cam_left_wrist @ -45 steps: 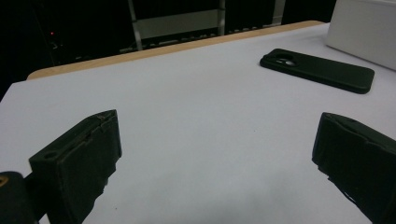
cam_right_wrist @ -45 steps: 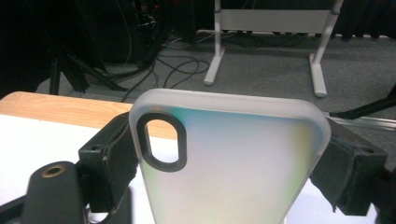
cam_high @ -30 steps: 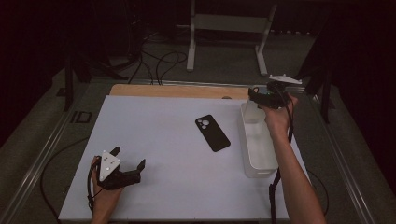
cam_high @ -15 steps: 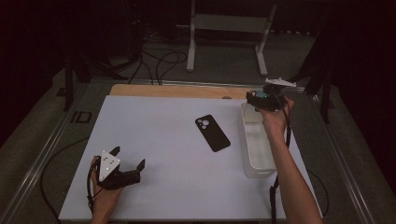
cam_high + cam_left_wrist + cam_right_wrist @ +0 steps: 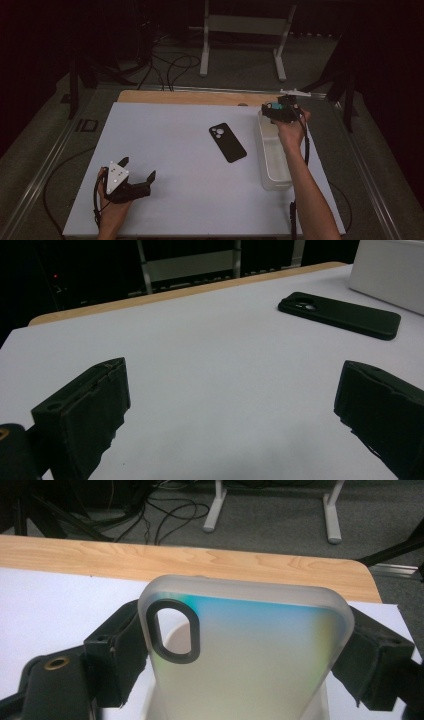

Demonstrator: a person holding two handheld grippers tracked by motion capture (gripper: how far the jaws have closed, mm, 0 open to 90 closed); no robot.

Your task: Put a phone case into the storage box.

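Frosted, see-through plastic with a rainbow sheen makes up the phone case (image 5: 245, 650) clamped across its width by the right tongs (image 5: 281, 111), over the far end of the white bin (image 5: 274, 160) at about two o'clock on the worktop (image 5: 165, 150). The left tongs (image 5: 134, 176) rest at seven o'clock, spread wide with nothing between them. A black phone case (image 5: 227, 142) lies camera side up near the middle, just beside the bin's left wall.

The likeliest upset, I judge, is the clear case catching the bin's rim on its way in: it is held by its edges only, so a knock could twist it out of the pads and drop it onto the worktop or over the far edge. Squeezing harder could bow the soft shell (it looks flexible).

No brand, label or writing can be read on either case or on the bin.
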